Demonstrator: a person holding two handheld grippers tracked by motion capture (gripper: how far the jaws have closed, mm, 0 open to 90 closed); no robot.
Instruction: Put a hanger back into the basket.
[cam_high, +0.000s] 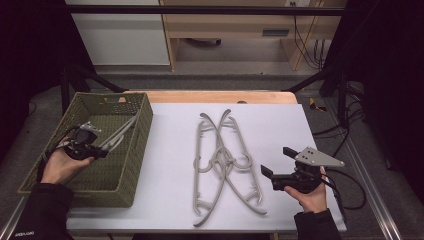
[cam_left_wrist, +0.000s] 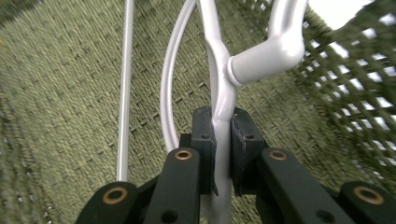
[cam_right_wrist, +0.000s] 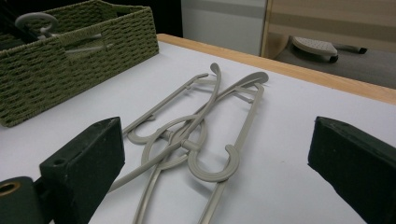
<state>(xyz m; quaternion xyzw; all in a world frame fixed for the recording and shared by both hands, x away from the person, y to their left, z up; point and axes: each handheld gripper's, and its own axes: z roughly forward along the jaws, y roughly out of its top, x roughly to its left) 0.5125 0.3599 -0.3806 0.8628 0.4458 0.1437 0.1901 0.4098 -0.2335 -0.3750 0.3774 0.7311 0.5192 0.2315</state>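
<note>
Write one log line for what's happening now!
left gripper: shut on grey plastic hanger over green woven basket | right gripper: open, near table hangers

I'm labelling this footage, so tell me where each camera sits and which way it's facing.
High view: above the person's side, looking forward and down on the table; both forearms, left tongs, right tongs show.
Left gripper view: rides the left tongs, looking into the basket; black jaws clamp a hanger.
Right gripper view: rides the right tongs, looking across the table at the hanger pile; jaws wide apart.
Shared: the basket shows in all three; the pile in the high and right gripper views.
</note>
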